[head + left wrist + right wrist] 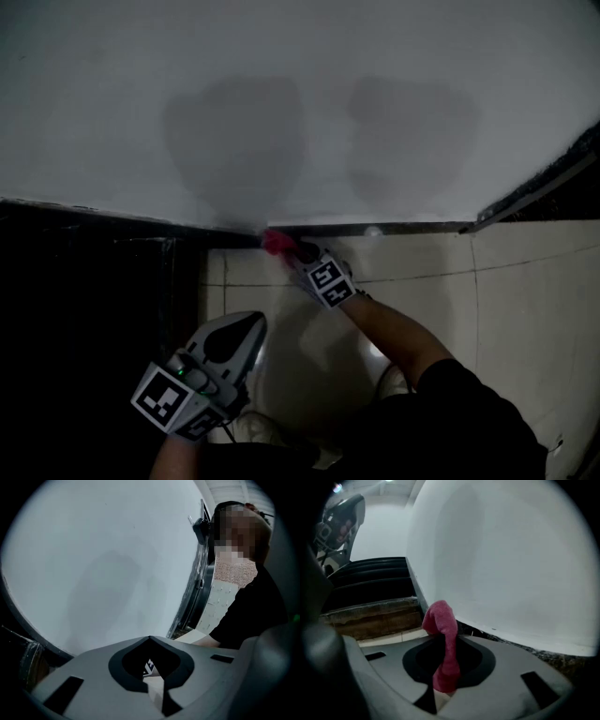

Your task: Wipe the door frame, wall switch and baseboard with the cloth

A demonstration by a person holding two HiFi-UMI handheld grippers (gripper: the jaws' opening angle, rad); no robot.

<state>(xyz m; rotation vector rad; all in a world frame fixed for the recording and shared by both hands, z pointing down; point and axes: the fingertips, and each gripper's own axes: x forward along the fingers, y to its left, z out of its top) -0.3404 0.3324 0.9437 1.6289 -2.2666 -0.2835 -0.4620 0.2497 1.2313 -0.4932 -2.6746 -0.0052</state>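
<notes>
Evidently pinched red cloth (276, 242) thinly in right gripper (298, 251) at mid-frame baseboard (403, 227); risked losing it to rubbing drag; left gripper (248, 323) clenched empty.

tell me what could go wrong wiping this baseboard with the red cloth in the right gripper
1. The right gripper pinches only a thin strip of the red cloth, so rubbing may pull it loose or bunch it up.
2. Little cloth reaches past the jaws, so they might scrape the baseboard or mark the white wall.
</notes>
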